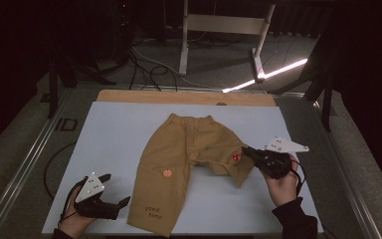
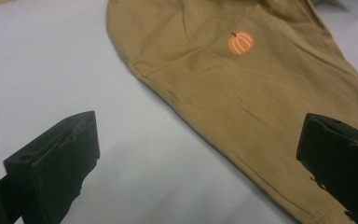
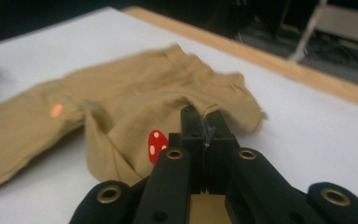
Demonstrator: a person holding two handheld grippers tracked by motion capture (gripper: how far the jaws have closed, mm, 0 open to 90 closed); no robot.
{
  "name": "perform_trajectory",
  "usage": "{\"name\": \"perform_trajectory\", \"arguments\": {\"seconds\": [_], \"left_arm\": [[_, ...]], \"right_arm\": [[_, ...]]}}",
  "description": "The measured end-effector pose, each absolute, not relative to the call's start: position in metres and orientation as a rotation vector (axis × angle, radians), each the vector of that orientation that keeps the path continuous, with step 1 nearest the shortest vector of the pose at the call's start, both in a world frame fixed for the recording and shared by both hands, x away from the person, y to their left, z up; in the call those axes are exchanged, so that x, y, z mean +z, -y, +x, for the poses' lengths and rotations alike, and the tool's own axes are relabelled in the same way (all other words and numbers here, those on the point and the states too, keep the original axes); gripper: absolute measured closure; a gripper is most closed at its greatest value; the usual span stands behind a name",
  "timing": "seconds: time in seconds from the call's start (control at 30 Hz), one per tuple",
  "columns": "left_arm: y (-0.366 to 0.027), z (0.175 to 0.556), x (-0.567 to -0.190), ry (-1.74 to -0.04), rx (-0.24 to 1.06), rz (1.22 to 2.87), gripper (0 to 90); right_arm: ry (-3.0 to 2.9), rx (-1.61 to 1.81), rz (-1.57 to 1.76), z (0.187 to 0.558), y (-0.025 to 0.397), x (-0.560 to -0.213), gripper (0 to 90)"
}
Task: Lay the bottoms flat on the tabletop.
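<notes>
Tan children's trousers lie on a white sheet, waistband at the far end. An orange pumpkin print marks the long left leg. The right leg is folded back and bunched, with a red mushroom print. My right gripper is shut on that leg's cloth beside the mushroom. My left gripper stands open low over the sheet, just left of the left leg's hem, its jaws wide apart with nothing between them.
The white sheet covers a table with a wooden far edge. Metal rails run along both sides. Cables, a white frame and a light strip sit on the dark floor beyond.
</notes>
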State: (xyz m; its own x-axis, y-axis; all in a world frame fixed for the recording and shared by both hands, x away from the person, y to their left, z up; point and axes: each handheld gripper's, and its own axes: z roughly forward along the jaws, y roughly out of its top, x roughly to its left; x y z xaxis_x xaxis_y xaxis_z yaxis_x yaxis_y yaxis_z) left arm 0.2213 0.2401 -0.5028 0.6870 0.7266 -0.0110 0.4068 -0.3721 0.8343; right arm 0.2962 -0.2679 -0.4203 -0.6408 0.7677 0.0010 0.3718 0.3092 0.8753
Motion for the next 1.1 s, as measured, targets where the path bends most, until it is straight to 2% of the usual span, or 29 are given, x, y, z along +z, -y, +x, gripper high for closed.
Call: {"name": "perform_trajectory", "arguments": {"seconds": [0.4,1.1], "left_arm": [[-0.24,0.223,-0.505,-0.884,0.447,2.014,0.3],[-0.24,0.223,-0.504,-0.877,0.452,2.015,0.3]], "right_arm": [[-2.227,1.149,1.186,0.352,0.26,-0.468,89.3],[-2.351,1.039,1.235,0.388,0.222,-0.518,88.7]]}}
